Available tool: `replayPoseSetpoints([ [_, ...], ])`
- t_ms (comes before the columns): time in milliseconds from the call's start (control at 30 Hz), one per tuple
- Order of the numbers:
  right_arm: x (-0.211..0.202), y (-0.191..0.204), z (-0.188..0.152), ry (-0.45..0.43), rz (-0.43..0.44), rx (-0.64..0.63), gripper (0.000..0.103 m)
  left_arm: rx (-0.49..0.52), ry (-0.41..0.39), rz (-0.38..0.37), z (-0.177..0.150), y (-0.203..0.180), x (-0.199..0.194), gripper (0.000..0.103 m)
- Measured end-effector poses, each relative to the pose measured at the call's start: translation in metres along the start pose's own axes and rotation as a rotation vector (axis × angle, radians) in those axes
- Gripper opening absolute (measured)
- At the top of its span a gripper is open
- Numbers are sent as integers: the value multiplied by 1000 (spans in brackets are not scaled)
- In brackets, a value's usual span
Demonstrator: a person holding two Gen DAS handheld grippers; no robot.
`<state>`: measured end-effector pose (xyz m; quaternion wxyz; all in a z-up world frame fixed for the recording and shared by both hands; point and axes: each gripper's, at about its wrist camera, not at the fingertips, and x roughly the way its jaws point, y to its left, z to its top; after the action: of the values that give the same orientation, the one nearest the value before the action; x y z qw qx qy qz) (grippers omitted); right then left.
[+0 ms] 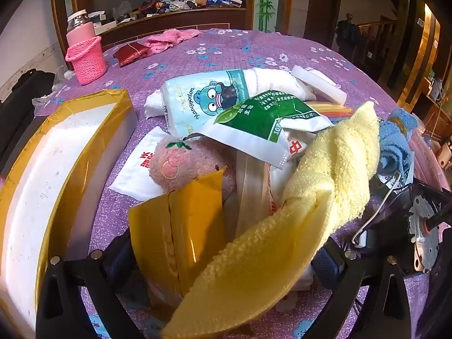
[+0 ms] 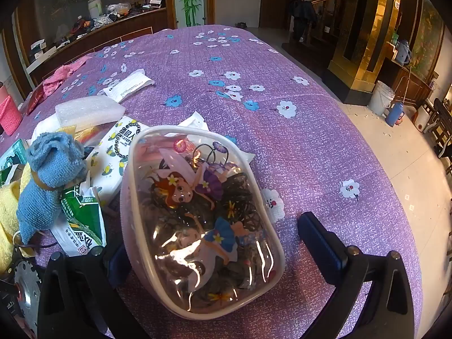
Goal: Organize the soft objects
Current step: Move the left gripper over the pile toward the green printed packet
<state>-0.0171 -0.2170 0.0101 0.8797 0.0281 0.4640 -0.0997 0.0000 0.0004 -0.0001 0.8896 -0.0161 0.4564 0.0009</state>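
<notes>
On the purple flowered cloth [image 2: 282, 65], soft goods lie heaped: yellow towel [image 1: 333, 175], blue towel [image 2: 50, 169], pink plush [image 1: 180, 163], tissue packs [image 1: 203, 99], green sachet [image 1: 268, 118]. Left gripper [image 1: 223, 257] stands released, jaws wide, straddling the yellow towel's near end and a gold packet [image 1: 183, 226], no pad pressing. Foam box [image 1: 42, 169] sits at left, beside the heap. Right gripper [image 2: 220, 243] also released, jaws wide around a clear fairy pouch [image 2: 197, 220]; its left side is close against the left finger, clear of the right one.
</notes>
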Motion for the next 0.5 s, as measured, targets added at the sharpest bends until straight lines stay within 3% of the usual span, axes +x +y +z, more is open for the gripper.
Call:
replayPoseSetpoints([
  [500,0,0,0,0,1,1,103,-4,1,25,-1,-1,-1,103],
])
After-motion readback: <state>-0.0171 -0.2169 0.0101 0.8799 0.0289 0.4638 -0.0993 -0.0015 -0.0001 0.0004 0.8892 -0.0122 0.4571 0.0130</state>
